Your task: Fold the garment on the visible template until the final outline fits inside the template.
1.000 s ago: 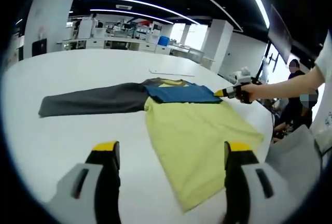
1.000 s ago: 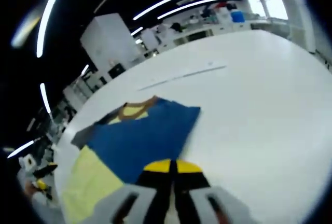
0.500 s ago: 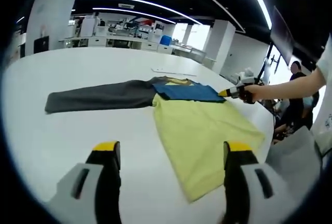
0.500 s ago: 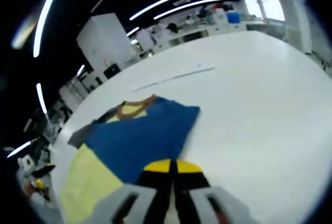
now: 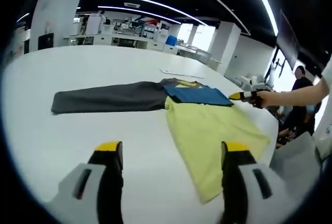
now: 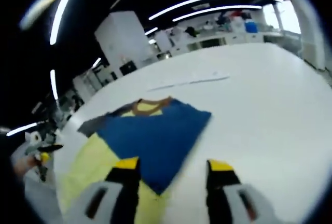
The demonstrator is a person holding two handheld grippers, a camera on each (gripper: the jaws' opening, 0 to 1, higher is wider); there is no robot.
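Left gripper view shows the garment (image 5: 171, 110) lying flat on the white worktop (image 5: 104, 63), grey sleeve (image 5: 104, 97) stretched left, blue sleeve (image 5: 199, 95) folded across the yellow body; left gripper (image 5: 168, 154) jaws spread, right gripper (image 6: 168, 164) jaws spread over the blue fold.

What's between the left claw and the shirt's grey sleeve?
Bare white table, seen in the left gripper view: nothing lies between the open left claw and the grey sleeve.
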